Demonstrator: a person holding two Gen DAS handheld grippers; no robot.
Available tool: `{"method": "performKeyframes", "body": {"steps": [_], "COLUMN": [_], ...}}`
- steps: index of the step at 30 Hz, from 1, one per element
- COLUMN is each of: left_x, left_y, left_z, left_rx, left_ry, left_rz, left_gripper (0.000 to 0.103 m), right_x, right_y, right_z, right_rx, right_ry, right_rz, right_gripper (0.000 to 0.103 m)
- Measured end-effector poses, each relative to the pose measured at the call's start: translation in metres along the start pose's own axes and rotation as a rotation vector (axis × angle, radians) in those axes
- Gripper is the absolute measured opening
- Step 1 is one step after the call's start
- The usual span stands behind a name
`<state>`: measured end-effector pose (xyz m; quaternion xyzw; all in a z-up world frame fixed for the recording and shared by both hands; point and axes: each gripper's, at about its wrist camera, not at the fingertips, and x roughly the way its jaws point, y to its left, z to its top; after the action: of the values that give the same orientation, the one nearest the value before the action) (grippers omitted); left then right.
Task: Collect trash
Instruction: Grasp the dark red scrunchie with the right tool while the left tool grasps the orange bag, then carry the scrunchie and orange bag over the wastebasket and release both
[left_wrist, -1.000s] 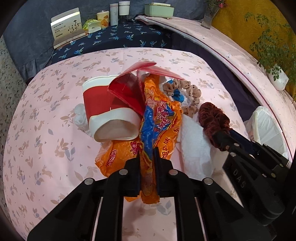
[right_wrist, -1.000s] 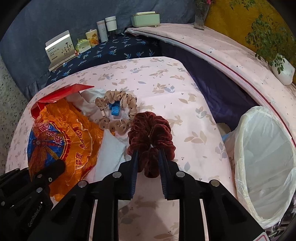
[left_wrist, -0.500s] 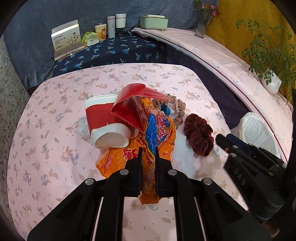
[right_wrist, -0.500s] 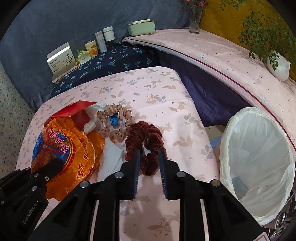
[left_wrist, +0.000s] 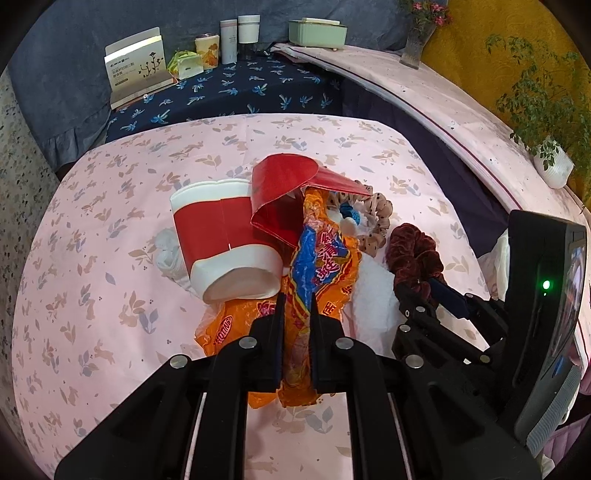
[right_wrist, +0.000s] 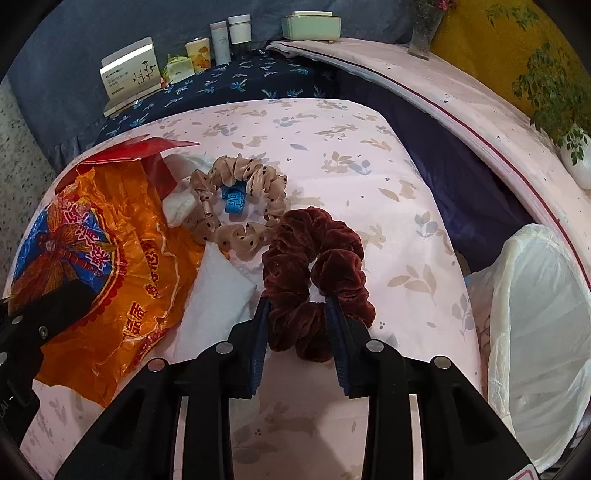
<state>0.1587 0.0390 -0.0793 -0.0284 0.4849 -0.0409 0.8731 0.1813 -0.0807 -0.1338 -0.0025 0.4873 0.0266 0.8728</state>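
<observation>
My left gripper is shut on an orange and blue snack wrapper, which also shows in the right wrist view. A red and white paper cup lies on its side beside a bent red card. My right gripper has its jaws parted around the near side of a dark red velvet scrunchie that rests on the pink bedsheet. A white-lined trash bin stands to the right of the bed.
A tan dotted scrunchie with a blue tape roll inside it and white tissues lie among the trash. Boxes and cups stand on the dark blue surface behind. A potted plant sits at right.
The right gripper's jaws have opened wider around the dark red scrunchie and it has come nearer to it. The left gripper still holds the wrapper, slightly lifted.
</observation>
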Motion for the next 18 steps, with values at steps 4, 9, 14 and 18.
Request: {"method": "performKeyframes", "body": {"steps": [4,9,14,18], "left_x": [0.001,0.0,-0.003,-0.008], "left_y": [-0.003,-0.004,-0.005,-0.008], "left_z": [-0.002,-0.002,-0.003,-0.001], "left_rx": [0.007,0.008,0.016,0.019], "left_ry": [0.003,0.003,-0.002,-0.008], "left_rz": [-0.002,0.004,0.009,0.0], "left_gripper": [0.01,0.01,0.01,0.01], "right_x": [-0.002,0.0,-0.006,-0.023], "right_y": [-0.002,0.005,-0.001,-0.012], "right_z": [0.002,0.001,0.003,0.004], "right_rx": [0.013,-0.022,-0.015,0.024], "right_ry": [0.018,0.031,0.03,-0.002], "right_rz": [0.021,0.0,-0.008,-0.001], "right_gripper": [0.037,0.034,0.018,0.018]}}
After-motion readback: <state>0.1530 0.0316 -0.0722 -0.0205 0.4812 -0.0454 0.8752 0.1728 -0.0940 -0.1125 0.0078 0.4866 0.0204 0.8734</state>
